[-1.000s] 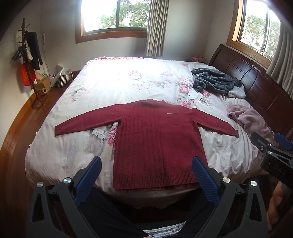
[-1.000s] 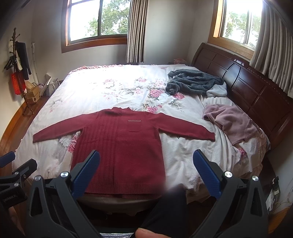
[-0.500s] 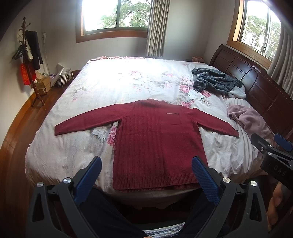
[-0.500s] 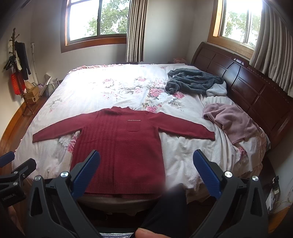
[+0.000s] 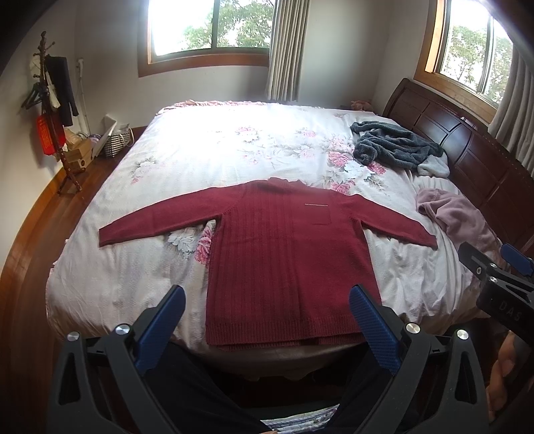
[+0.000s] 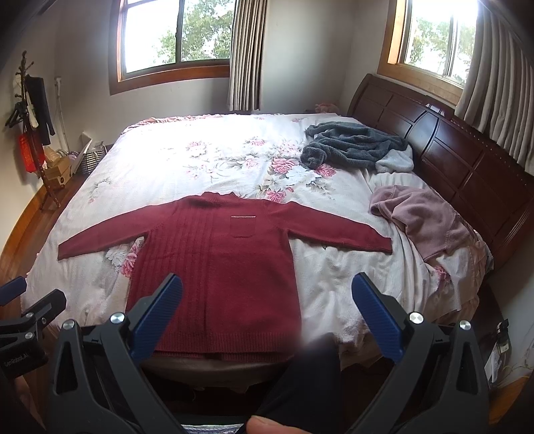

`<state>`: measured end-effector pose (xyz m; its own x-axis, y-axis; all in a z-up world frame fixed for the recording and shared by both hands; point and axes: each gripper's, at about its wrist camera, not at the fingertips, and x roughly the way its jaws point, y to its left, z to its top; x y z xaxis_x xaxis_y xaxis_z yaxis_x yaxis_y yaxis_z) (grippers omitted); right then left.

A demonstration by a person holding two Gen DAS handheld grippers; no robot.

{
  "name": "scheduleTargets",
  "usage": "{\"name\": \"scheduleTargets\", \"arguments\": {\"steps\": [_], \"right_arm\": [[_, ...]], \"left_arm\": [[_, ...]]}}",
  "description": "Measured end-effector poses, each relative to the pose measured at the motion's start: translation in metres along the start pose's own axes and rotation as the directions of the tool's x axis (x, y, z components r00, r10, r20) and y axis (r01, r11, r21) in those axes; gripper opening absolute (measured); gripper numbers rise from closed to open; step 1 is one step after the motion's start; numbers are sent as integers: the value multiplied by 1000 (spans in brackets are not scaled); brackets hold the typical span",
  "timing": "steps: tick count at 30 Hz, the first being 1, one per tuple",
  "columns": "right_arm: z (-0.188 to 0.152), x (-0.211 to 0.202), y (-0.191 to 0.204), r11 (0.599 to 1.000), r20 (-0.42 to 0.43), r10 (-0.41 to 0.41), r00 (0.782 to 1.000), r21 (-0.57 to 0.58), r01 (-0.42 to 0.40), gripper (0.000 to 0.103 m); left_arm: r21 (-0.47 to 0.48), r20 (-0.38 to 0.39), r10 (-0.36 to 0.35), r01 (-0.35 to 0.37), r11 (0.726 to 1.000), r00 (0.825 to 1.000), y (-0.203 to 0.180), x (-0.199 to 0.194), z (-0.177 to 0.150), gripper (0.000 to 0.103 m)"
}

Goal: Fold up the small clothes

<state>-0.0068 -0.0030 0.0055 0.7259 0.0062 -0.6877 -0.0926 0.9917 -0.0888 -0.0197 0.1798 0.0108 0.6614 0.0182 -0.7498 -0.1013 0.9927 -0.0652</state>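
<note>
a: where is the red sweater [image 5: 283,260]?

b: it lies flat on the bed [image 5: 207,157], front up, with both sleeves spread out to the sides. its hem sits at the near edge of the mattress, and the neck points toward the far window [image 5: 207,30]. a small chest pocket with a pale line along its top shows on the front.

a: and the left gripper [image 5: 267,320]?

b: it is held above the near edge of the bed, before the hem. its blue fingers [image 5: 160,330] stand wide apart with nothing between them, and they touch no cloth.

a: the right gripper [image 6: 267,313]?

b: the same: fingers spread wide, nothing held, hanging over the lower part of the sweater and clear of it. (each gripper shows at the edge of the other's view, so they sit side by side.)

a: anything else on the bed?

b: a grey fleece garment [image 6: 353,147] is bunched near the headboard [image 6: 467,157], and a crumpled pink garment [image 6: 424,217] lies nearer, by the sweater's right-hand sleeve but apart from it. a coat stand [image 5: 50,100] is by the left wall.
</note>
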Motion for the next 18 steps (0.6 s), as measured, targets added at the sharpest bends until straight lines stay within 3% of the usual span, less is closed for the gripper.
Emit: {"name": "scheduleTargets", "arguments": {"steps": [4,7,10,15,17,18], "right_arm": [[-4,10,-6,1000,17,8,1000,2,-8,100],[-8,38,-28,989,46,146,988,22,-147,100],[-8,83,-64,979,-34,155,987,138,-149,100],[-19,158,-142,942,-93,136,986,321,-100,100],[-27,190,-176,908,-144,147,979,413,-76,87],[-33,208,-196,873,-160,176,971,481,-79,69]], "left_arm": [[-16,30,-18,19,1000,999,4,19,-6,99],[-27,39,-91,92,995,995,7,45,-10,99],[3,22,-157,157,988,987,2,71,-9,99],[42,-7,-167,167,985,986,-13,103,-8,99],[32,-12,-193,194,981,981,-17,110,-6,99],[28,-13,-203,204,979,979,-19,112,-5,99]]}}
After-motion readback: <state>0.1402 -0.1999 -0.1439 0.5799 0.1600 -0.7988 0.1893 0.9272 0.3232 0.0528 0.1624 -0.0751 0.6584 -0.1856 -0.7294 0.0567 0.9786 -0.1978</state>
